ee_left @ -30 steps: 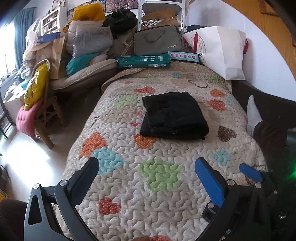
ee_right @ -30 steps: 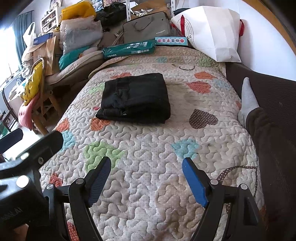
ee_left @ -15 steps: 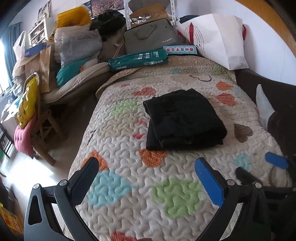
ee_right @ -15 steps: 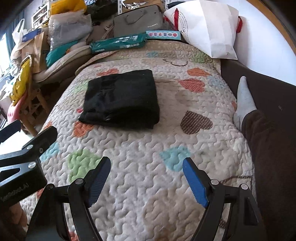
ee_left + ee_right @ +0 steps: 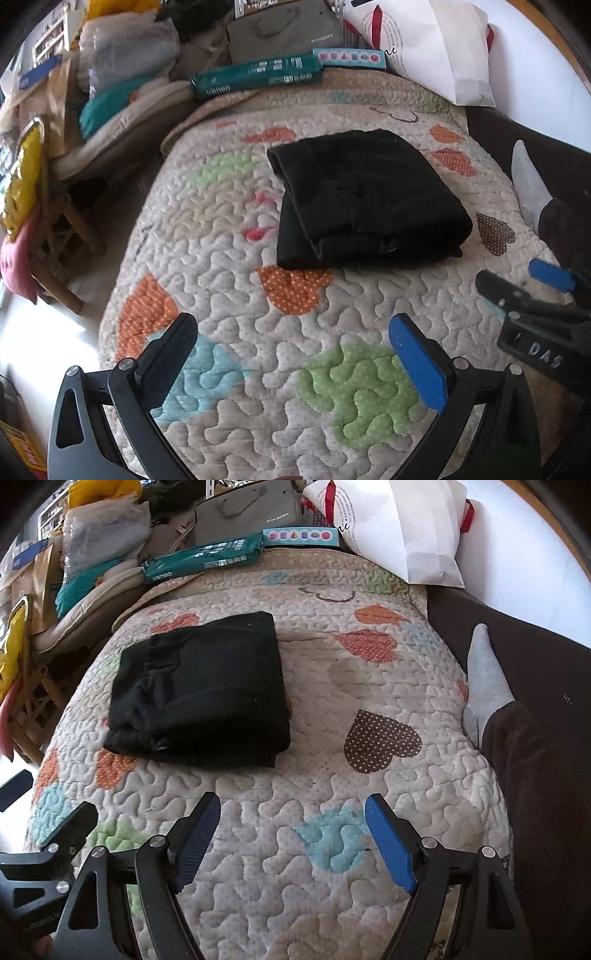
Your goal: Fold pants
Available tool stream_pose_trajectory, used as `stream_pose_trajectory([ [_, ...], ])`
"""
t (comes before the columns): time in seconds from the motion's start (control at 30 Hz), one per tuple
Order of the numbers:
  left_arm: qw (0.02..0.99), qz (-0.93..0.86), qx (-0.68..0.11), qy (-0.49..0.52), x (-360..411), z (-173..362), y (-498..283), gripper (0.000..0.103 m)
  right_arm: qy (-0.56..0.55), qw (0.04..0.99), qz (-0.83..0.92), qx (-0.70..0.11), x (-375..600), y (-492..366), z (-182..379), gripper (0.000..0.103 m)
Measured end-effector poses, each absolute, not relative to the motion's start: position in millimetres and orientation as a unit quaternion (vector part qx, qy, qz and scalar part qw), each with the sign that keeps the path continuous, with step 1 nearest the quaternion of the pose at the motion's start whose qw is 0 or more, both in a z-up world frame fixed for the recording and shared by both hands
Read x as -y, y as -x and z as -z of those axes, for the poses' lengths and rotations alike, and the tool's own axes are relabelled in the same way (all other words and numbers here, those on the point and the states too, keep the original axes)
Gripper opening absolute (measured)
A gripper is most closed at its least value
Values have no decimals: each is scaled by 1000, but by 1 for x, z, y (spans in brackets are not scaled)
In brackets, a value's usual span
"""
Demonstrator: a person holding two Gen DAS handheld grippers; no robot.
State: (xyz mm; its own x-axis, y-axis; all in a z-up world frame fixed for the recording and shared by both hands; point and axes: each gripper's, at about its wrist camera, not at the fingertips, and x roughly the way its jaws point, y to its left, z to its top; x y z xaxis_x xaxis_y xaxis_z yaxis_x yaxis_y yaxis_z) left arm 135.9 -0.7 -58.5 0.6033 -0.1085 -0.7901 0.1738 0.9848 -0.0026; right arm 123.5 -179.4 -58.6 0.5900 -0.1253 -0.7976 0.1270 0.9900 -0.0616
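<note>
a: how do the grippers stand?
b: left gripper point(image 5: 295, 354) and right gripper point(image 5: 291, 834) both spread wide, holding nothing, above the quilt point(image 5: 332, 782).
a: and the pants?
b: black pants point(image 5: 207, 690) lie folded on the quilt, ahead of both, untouched.

grey bag point(image 5: 247, 515) reads, perhaps, "mason".
</note>
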Motion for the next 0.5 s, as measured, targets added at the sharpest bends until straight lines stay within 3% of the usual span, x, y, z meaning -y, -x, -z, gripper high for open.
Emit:
stream_pose_trajectory([
  [0.5,882,85,-464,-3,-4,62,-136,103,-15,896,48,-442,170,-127,67,85],
])
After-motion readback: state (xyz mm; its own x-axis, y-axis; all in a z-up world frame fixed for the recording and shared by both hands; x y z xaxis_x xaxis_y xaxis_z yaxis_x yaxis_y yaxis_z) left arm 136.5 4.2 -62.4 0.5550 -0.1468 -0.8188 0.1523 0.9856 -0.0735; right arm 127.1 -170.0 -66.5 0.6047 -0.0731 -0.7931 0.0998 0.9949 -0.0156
